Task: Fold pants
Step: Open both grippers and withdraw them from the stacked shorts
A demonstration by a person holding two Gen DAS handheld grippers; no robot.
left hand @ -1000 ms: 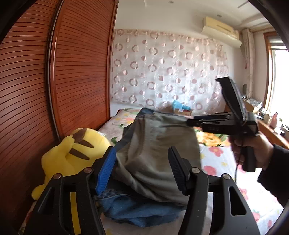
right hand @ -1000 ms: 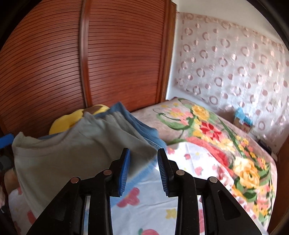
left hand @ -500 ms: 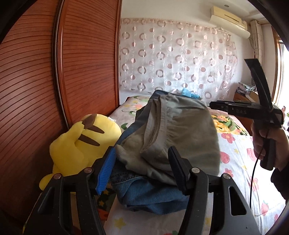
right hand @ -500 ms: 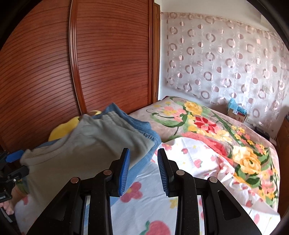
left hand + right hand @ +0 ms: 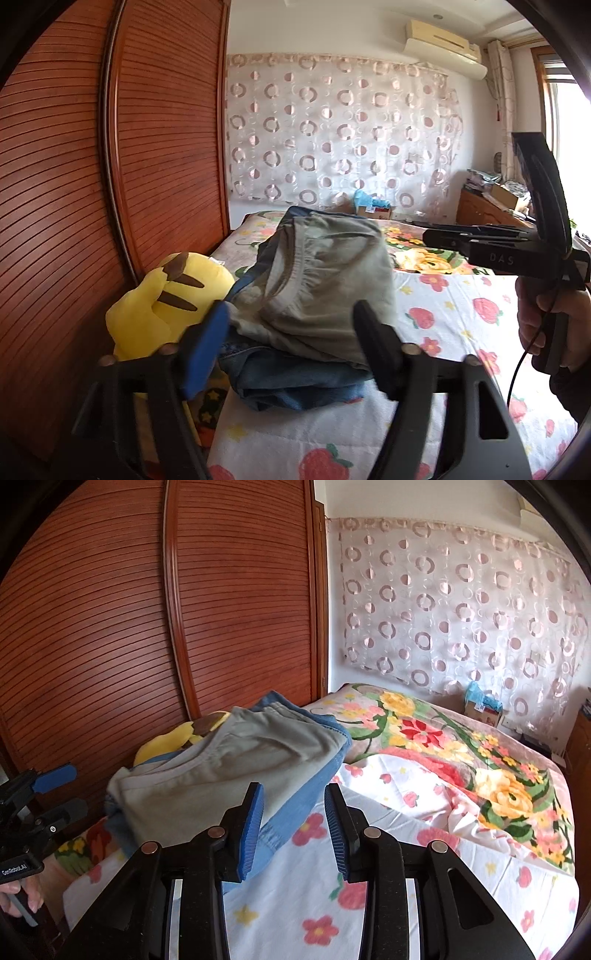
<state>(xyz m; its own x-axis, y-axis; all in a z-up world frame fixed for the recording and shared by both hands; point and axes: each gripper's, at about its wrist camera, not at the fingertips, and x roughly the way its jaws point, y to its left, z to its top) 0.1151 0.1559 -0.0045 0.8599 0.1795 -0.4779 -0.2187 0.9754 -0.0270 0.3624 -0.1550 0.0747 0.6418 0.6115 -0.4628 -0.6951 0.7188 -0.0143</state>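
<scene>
Folded grey pants (image 5: 317, 280) lie on top of folded blue jeans (image 5: 295, 380) at the bed's left side, by the wardrobe. My left gripper (image 5: 291, 332) hovers just short of the pile. Its jaws are opening and its pads touch no cloth. In the right wrist view the grey pants (image 5: 221, 771) and jeans (image 5: 295, 805) sit left of my right gripper (image 5: 294, 812). Its jaws are opening slightly, with only bedsheet beyond the gap. The right gripper (image 5: 428, 236) also shows side-on, held by a hand, right of the pile. The left gripper (image 5: 64, 794) appears at the far left.
A yellow plush toy (image 5: 166, 306) rests against the pile's left side. Slatted wooden wardrobe doors (image 5: 74, 184) close off the left. A white strawberry-print sheet (image 5: 461, 332) and a floral bedspread (image 5: 480, 775) cover the bed. A small box (image 5: 480, 709) stands at the far end.
Both grippers have drawn back from the pile, which now looks smaller and farther away. The left jaws have spread wider. The right gripper has shifted right, away from the pants.
</scene>
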